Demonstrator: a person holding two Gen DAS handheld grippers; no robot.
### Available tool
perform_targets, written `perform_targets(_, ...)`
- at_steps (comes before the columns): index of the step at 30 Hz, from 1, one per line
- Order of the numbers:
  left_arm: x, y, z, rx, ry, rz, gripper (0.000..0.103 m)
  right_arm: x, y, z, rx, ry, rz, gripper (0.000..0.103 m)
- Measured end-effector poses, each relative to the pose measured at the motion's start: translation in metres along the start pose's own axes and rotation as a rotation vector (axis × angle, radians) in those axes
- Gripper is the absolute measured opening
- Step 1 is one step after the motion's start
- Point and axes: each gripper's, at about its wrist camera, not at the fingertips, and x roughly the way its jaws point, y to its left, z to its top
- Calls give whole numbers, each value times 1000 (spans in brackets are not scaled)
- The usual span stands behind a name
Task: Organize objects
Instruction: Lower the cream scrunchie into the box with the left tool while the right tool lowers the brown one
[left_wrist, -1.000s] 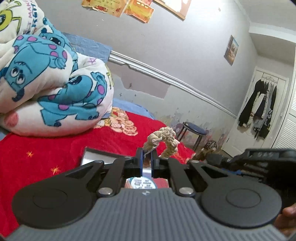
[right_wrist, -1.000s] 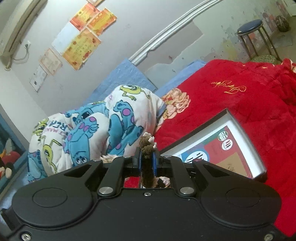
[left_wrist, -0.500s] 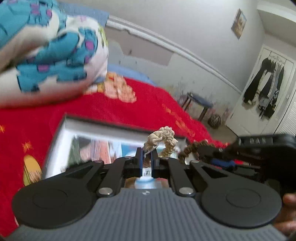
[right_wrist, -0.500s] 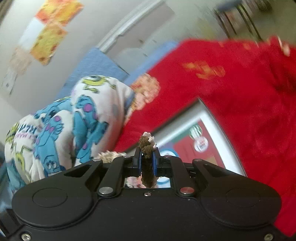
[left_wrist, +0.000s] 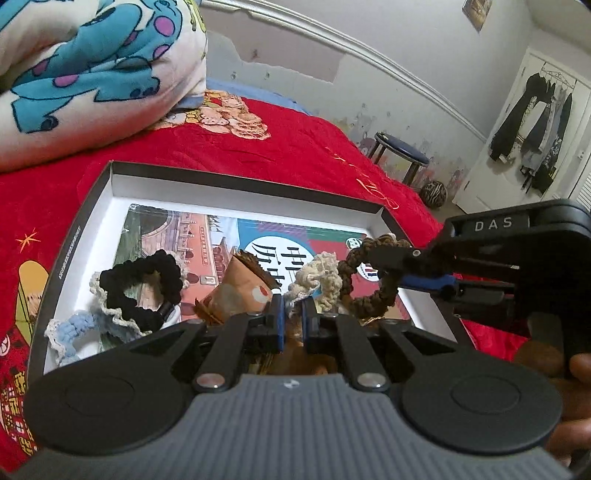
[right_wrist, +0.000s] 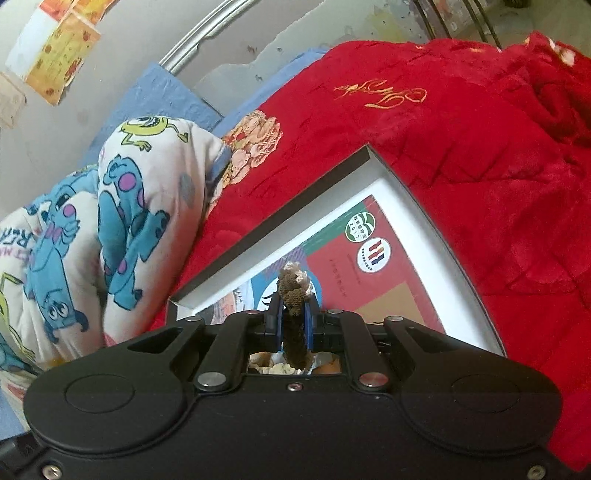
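Right hand-held gripper (right_wrist: 294, 319) clamped on a brown braided hair tie (right_wrist: 293, 295), bit of cream crochet behind its tip. Below: shallow dark-rimmed box (right_wrist: 288, 206) with white inner walls, colourful printed sheet (right_wrist: 369, 273) inside. Box sits on red blanket (right_wrist: 461, 147) on bed. Cartoon-monster comforter (right_wrist: 92, 221) bunched at left.

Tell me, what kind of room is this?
Most likely a bedroom: a red blanket covers a bed, a folded cartoon-monster quilt lies on it, and clothes hang on the door.
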Motion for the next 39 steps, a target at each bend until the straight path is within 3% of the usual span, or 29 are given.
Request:
perform_targets(16, -2, -2, 0, 5, -11, -14, 17, -1, 2, 0, -30, 8, -51, 12)
perform_targets(18, -4, -3, 0, 6, -19, -15, 29, 0, 1, 0, -29, 11, -53, 12)
perform_targets(20, -6, -3, 0, 8, -32, -18, 33, 0, 1, -1, -34, 12, -59, 13)
perform_targets(26, -13, -1, 3, -1, -65, -51, 34, 1, 4, -4, -58, 6, -99, 15)
perform_targets(39, -6, -2, -4, 39, -40, 8, 34, -5, -11, -6, 29, -21, -78, 15)
